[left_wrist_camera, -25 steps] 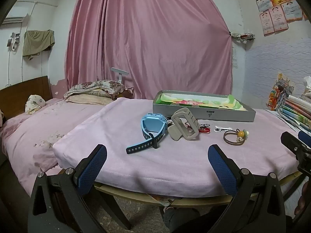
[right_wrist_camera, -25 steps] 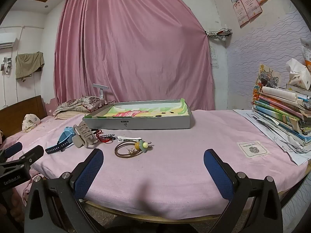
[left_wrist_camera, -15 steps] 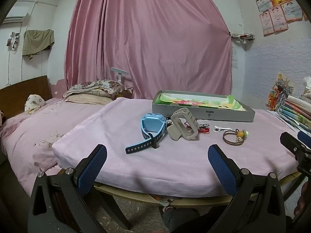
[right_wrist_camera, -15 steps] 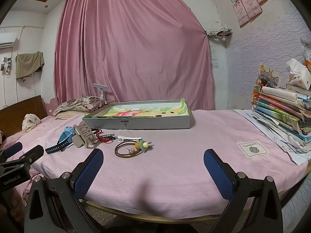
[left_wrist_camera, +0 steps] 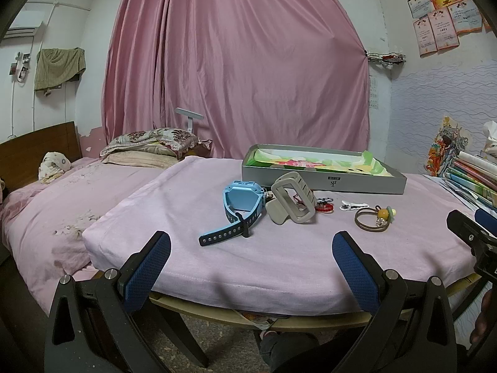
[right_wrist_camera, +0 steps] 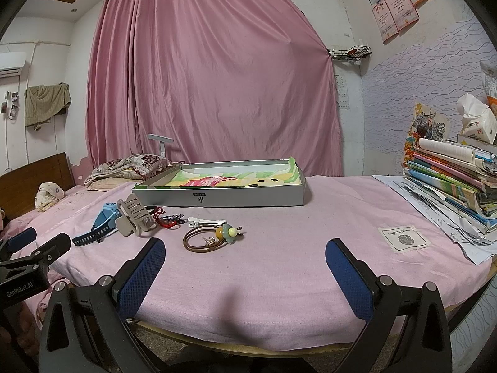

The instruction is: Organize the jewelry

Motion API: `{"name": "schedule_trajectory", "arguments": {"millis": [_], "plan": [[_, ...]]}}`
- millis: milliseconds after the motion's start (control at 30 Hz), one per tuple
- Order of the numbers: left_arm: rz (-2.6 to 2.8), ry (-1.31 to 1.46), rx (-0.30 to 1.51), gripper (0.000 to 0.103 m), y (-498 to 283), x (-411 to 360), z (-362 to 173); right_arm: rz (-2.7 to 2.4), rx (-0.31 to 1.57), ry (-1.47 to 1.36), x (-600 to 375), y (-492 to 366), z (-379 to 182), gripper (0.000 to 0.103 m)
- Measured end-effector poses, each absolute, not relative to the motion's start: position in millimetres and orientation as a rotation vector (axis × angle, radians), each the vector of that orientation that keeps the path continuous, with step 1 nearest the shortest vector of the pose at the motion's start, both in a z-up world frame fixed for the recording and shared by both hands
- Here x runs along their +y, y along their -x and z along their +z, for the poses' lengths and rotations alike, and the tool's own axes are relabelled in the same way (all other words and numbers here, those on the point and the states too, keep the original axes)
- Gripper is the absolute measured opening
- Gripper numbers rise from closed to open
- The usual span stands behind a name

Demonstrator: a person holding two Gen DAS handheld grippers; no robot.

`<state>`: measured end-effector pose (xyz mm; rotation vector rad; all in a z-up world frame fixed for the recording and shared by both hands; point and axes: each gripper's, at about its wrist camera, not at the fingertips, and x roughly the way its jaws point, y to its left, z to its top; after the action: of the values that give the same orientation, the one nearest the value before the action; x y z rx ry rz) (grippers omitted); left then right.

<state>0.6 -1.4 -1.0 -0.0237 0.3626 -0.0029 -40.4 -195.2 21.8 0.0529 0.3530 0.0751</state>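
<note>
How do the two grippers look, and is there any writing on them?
Both the left gripper and right gripper have black frames, silver screws and blue textured pads. In the right view, the left one bears white "GenRobot.AI" lettering.

Watch, clip, hair tie lie before the tray — seemingly apart.

I'm working in a lived-in bedroom at someone's home. A bed with a wooden headboard, pink sheet and stacked floral pillows stands to one side. A long pink curtain covers the far wall. An air conditioner is mounted high up, and an olive garment hangs below it. The bench has a pink cloth over it and carries a stack of books. Certificates are pinned to the patterned wallpaper.
</note>
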Motion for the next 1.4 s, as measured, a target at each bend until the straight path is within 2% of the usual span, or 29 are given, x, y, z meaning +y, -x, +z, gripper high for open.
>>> {"name": "schedule_trajectory", "arguments": {"millis": [1400], "plan": [[-0.009,0.026,0.362,0.102,0.8,-2.0,0.0,0.075,0.354,-0.053,-195.5,40.0,21.3,0.103]]}}
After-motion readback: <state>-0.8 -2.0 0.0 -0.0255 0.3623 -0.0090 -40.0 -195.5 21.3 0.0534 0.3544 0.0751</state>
